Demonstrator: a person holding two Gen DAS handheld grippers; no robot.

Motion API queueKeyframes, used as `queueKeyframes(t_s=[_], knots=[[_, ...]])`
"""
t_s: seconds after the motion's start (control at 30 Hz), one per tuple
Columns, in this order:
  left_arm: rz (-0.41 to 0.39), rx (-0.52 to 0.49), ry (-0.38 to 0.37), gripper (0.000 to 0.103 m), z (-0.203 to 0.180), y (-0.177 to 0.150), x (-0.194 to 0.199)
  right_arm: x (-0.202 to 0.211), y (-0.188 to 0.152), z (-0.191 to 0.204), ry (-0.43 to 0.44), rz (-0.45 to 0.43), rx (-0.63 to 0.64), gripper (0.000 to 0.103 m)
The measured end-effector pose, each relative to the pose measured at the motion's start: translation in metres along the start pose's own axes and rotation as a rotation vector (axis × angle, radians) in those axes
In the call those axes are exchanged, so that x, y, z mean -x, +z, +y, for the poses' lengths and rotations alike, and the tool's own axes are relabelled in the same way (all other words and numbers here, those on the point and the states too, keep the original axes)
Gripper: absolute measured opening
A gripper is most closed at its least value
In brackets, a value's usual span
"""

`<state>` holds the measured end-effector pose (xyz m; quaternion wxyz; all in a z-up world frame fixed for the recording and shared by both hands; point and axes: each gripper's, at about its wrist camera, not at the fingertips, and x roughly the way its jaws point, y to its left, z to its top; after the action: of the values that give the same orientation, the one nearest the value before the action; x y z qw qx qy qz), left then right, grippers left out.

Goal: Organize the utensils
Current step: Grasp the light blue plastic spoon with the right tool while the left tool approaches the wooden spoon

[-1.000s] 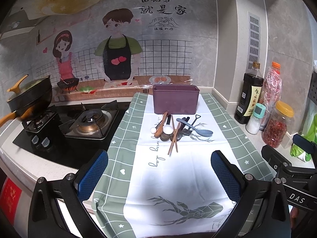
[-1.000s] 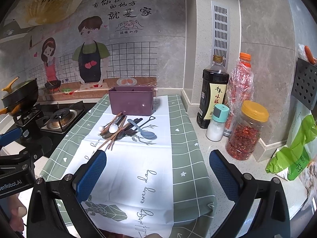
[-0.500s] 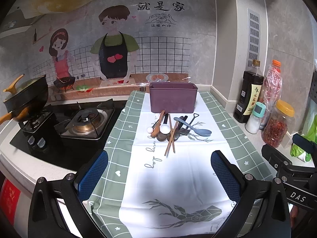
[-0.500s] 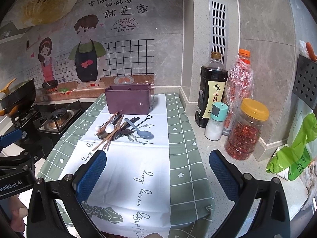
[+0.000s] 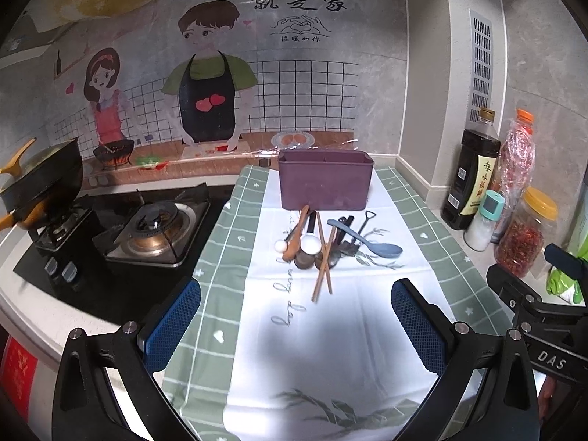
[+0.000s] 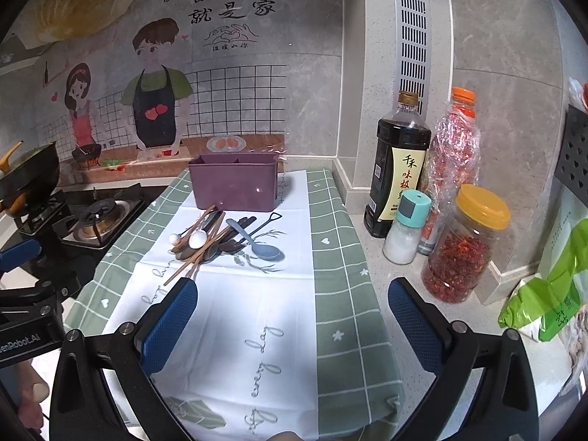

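Note:
A purple utensil holder (image 5: 325, 180) (image 6: 235, 183) stands at the back of the green and white cloth. In front of it lies a pile of utensils (image 5: 323, 242) (image 6: 220, 239): wooden chopsticks (image 5: 323, 275), a wooden spoon (image 5: 297, 235), white spoons (image 5: 308, 244), dark spoons and a grey-blue spoon (image 5: 371, 242) (image 6: 257, 242). My left gripper (image 5: 292, 316) is open, well short of the pile, with nothing between its fingers. My right gripper (image 6: 292, 312) is open too, near the cloth's front, right of the pile.
A gas hob (image 5: 154, 224) with a black wok (image 5: 44, 180) is at the left. A soy sauce bottle (image 6: 398, 169), a salt shaker (image 6: 406, 228), a chilli jar (image 6: 463, 246) and a chilli bottle (image 6: 454, 147) line the right wall. A green bag (image 6: 551, 294) lies at the right.
Both grippers have drifted forward toward the pile and holder, which now look slightly nearer. Both stay open. Nothing on the cloth has moved.

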<state>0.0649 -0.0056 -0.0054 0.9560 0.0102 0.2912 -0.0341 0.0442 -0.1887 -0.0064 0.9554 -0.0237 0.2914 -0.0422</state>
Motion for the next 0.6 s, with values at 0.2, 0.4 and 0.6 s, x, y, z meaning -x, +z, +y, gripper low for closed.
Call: queueKeyframes(t_s=[0.2,0.4,0.6], knots=[[0.001,-0.011,-0.005,0.103,0.012,0.016,-0.028,-0.032,0.020,0.006,-0.013,0.010,0.003,0.103],[0.014,-0.016,0.002,0.103,0.041,0.032,-0.067,-0.072,0.041,0.021,-0.022,0.000,0.021,0.103],[0.020,0.016,-0.009,0.102,0.085,0.049,-0.101,-0.132,0.062,0.046,0.036,0.093,0.105,0.103]])
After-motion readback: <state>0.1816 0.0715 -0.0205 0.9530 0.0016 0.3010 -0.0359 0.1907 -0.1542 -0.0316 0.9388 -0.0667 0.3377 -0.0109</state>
